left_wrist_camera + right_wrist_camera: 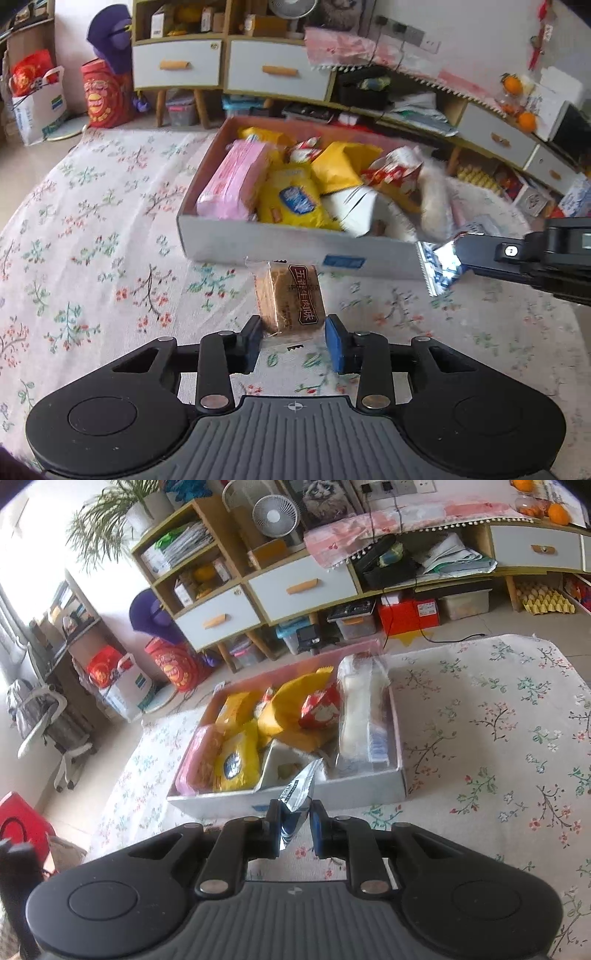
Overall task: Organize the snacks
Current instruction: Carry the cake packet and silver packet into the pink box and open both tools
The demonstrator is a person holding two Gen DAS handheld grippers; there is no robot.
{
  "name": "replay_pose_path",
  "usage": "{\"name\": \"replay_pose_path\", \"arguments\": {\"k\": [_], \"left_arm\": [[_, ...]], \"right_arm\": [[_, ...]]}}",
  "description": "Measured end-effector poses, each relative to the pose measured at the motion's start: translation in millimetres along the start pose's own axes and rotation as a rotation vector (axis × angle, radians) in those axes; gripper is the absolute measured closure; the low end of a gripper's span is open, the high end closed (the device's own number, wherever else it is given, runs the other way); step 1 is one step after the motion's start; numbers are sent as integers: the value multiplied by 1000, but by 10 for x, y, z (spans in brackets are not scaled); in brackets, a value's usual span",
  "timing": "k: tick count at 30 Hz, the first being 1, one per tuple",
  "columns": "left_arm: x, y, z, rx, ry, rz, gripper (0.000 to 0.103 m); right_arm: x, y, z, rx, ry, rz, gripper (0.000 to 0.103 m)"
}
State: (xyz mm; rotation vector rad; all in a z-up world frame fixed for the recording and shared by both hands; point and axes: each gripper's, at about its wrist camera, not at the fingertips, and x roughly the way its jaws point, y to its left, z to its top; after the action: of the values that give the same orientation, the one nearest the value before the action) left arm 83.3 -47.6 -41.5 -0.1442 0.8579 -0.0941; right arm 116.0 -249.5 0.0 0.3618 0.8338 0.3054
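Left gripper (pixel 293 341): partly spread, jaws either side of the cracker pack (pixel 290 300); the blue pads stood at its lower flanks, and firm contact could not be confirmed from the wrist view.
Cracker pack: directly ahead of the left gripper, between the fingertips, resting on the floral cloth (pixel 92 229); it lay short of the box's near wall, slightly apart from it.
Pack long axis: ran away from the left gripper, toward the box (pixel 295 251), roughly in line with the fingers; the jaws spanned its short width.
Right gripper (pixel 293 823): pressed together, pinching the foil sachet (pixel 300 790) by its lower end.
Foil sachet: stuck up and forward from the right fingertips, its serrated top edge over the near wall of the box.
Box: ahead of both grippers, open-topped, already crowded with a pink pack (pixel 232 184), a yellow bag (pixel 291 199) and a white roll (pixel 360 716).
Free space in box: judged to be near the front, around the white carton (pixel 284 764), just beyond the sachet's tip.
Nearer hand: the right gripper, seen at the right edge of the left wrist view, stood closer to the box; the left one was further back.
Critical relation: the box lay ahead and slightly above the pack, so the pack would probably need lifting over the near wall.
Risk: judged, the sachet may snag the wall.
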Motion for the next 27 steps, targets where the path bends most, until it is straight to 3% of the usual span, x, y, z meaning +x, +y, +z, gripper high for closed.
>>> {"name": "replay_pose_path", "arguments": {"k": [6, 11, 17, 23, 27], "left_arm": [[-158, -61, 225, 13, -64, -58, 70], [-69, -98, 432, 32, -107, -68, 69], [173, -105, 613, 36, -124, -52, 69], [358, -127, 687, 64, -165, -40, 69], [455, -145, 692, 88, -164, -18, 65]], "right_arm": [[-76, -131, 111, 76, -87, 39, 101], [-14, -265, 189, 144, -150, 40, 101], [145, -376, 210, 227, -141, 60, 101], [280, -315, 176, 181, -119, 44, 100], [314, -305, 161, 148, -119, -9, 89]]}}
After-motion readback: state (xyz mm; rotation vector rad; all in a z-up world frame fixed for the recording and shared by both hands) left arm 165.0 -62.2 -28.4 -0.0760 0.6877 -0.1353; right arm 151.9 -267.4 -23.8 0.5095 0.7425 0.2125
